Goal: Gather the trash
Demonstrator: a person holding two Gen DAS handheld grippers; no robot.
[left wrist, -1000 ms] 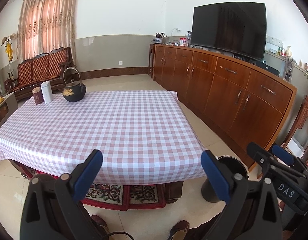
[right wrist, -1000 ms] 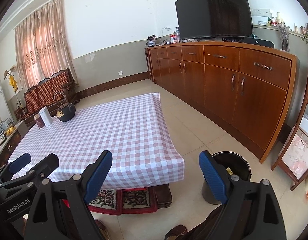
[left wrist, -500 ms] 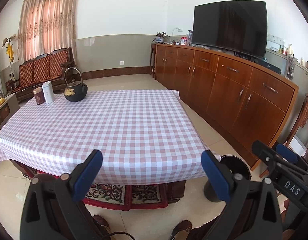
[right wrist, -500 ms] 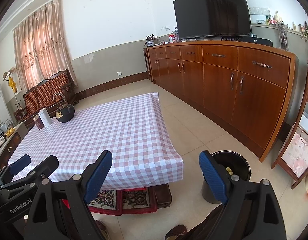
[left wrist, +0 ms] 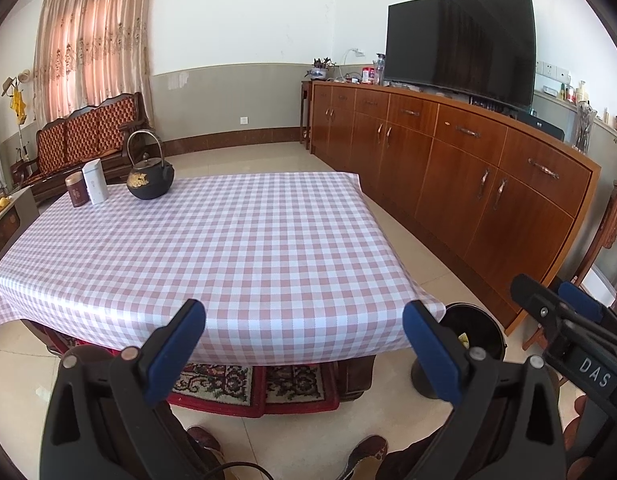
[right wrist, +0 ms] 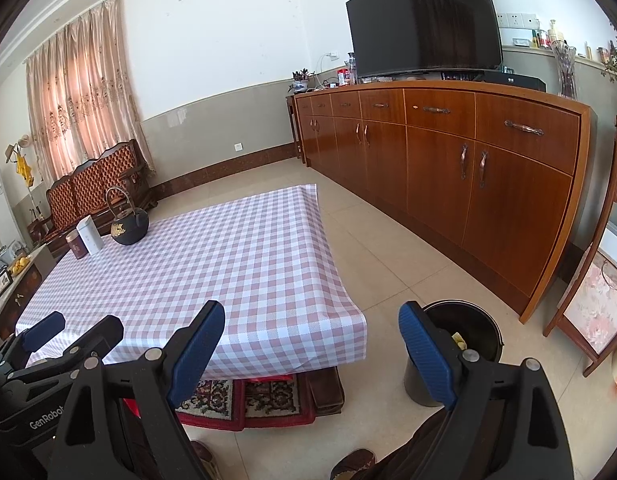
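Right now my left claw [left wrist: 304, 344] hangs spread wide above the near edge of the table [left wrist: 228, 248], blue pads apart, nothing between them. Same story on my right claw [right wrist: 312, 344]: jaws wide, empty, pointing down toward the table's near right corner and the floor beyond it.

From the right wrist view, the black trash bin [right wrist: 474, 334] stands on the tiled floor at about 4 o'clock from the table's middle, just beside that near right corner, partly hidden behind my right-hand pad. Something small and yellowish [right wrist: 457, 339] lies inside it; I cannot tell what it is.

From the left wrist view, the checked cloth covers the whole tabletop. Over at 11 o'clock, at the far left corner, sit a black kettle [left wrist: 150, 178] with a tall hoop handle, a white box [left wrist: 94, 182] just beside it, and a brown tin [left wrist: 77, 190] touching or nearly touching the box. The rest of the cloth shows no loose bits.

A red patterned rug [left wrist: 248, 388] peeks out under the table. Along the right runs a long wooden sideboard [left wrist: 468, 168] with a dark television [left wrist: 460, 44] on top. My shoes [left wrist: 368, 452] show at 6 o'clock.
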